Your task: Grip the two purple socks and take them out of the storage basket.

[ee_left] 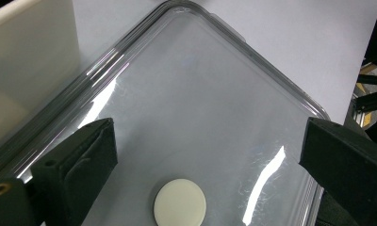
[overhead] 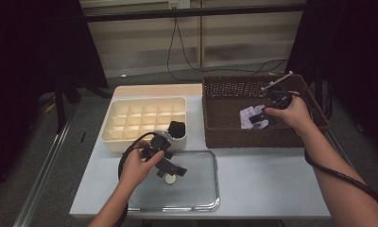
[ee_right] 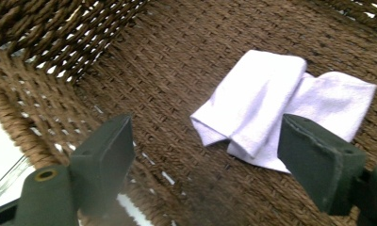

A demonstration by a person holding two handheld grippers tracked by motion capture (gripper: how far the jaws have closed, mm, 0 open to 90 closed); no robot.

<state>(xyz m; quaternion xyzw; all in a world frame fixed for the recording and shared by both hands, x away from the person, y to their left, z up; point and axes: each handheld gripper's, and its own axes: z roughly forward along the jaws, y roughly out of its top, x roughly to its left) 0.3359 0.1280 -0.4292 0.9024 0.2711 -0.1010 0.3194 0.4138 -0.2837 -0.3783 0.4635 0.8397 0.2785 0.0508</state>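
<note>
We judge it early: right hand-held gripper [ee_right: 205, 165] hangs spread over the cloth [ee_right: 276, 108] in the right basket [overhead: 220, 127], ungrabbed; left hand-held gripper [ee_left: 205, 155] spread over disc [ee_left: 179, 201] on near tray [ee_left: 271, 70].

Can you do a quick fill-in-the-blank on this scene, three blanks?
1. The white cloth lies in the woven ____.
2. The round white disc rests on the clear ____.
3. The right gripper hangs above the cloth with its jaws ____.
Missing words: basket; tray; open
</note>
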